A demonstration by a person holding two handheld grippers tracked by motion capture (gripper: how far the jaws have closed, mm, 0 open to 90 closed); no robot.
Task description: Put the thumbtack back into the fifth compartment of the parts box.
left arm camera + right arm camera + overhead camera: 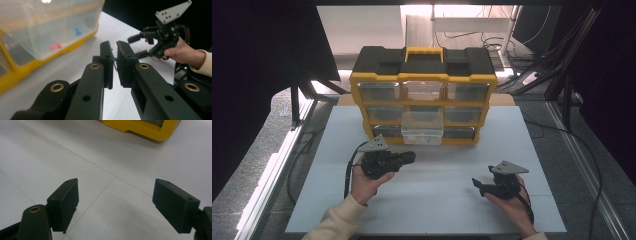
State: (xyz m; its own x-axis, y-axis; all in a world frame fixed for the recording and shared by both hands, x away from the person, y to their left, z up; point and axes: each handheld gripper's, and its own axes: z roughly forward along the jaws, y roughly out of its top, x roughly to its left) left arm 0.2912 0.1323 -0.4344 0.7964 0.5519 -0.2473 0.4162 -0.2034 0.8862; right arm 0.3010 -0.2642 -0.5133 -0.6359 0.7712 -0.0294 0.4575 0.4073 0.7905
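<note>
Resting near the front edge of the white table [427, 200], the person's right hand [512, 205] cups the right gripper [479, 186] from beneath, palm up, its grey three-cornered plate on top and its nose pointing left across the table. The jaws stand wide apart with nothing between them; in the right gripper view bare white tabletop shows through the gap.

On the other side, a little farther in, the left hand [369, 182] comes out of a cream sleeve [337, 220] and grips the left gripper [412, 158] from below. It is turned so that it lies level, pointing right toward the middle of the table. In the left gripper view its jaws are drawn nearly together, pinching a small green thing [115, 60] of which a sliver shows in the narrow slit; what it is I cannot tell.

Just beyond the left gripper stands the yellow and black organiser [424, 95], upright, its carry handle on top and its clear drawers facing the person. One clear drawer [422, 131] in the lower middle is pulled out toward the grippers. In the left gripper view a red piece [55, 46] and a blue piece [78, 31] lie inside it, seen through the plastic wall.
</note>
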